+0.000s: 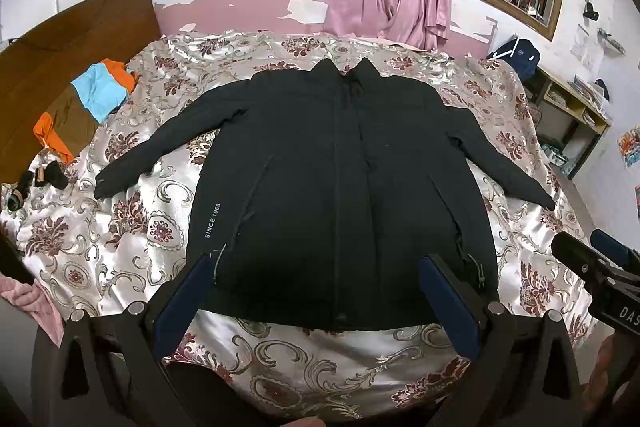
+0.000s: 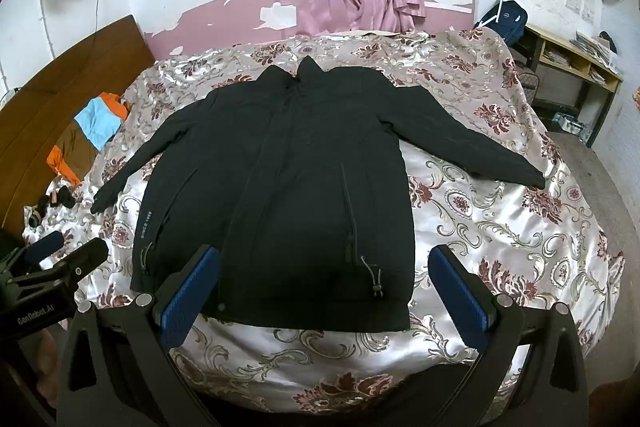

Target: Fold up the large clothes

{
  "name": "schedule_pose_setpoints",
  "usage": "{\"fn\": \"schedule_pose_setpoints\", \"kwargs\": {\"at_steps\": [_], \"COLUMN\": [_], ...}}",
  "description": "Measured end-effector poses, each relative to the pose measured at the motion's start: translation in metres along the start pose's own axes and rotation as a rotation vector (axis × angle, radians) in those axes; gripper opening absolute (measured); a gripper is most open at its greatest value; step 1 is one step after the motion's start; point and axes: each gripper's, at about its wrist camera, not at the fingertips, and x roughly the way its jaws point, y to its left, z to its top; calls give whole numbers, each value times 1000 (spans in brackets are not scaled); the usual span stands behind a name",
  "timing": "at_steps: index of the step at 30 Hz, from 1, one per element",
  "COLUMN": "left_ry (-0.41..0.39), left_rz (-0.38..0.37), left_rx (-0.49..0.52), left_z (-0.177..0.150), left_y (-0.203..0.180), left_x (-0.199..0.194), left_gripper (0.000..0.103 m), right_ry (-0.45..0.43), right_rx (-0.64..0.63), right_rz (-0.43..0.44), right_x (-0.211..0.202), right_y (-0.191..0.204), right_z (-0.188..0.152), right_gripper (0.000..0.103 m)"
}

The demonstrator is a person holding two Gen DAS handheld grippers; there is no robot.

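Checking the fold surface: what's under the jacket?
The jacket lies flat on a floral bedspread, visible all around it. Anything beneath its body is hidden.

The black jacket [image 1: 340,179] lies flat and front-up on the floral bedspread [image 1: 120,227], unfolded. Its collar points toward the far wall, its hem toward the near edge of the bed. Both sleeves are spread out and angled downward — one to each side. The front zip runs closed down the middle, and white lettering — "SINCE 1968" — runs along one side panel near the hem.
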Motion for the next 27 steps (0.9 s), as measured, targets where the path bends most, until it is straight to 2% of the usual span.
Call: {"fn": "schedule_pose_setpoints", "kwargs": {"at_steps": [27], "left_ry": [4], "left_rz": [-2], "left_rx": [-3], "left_z": [1], "left_y": [0], "left_x": [0], "left_gripper": [103], "right_ry": [-5], "right_rx": [-1], "right_rz": [0], "right_x": [-1], "right_y": [0], "right_z": [-1], "right_gripper": [102]}}
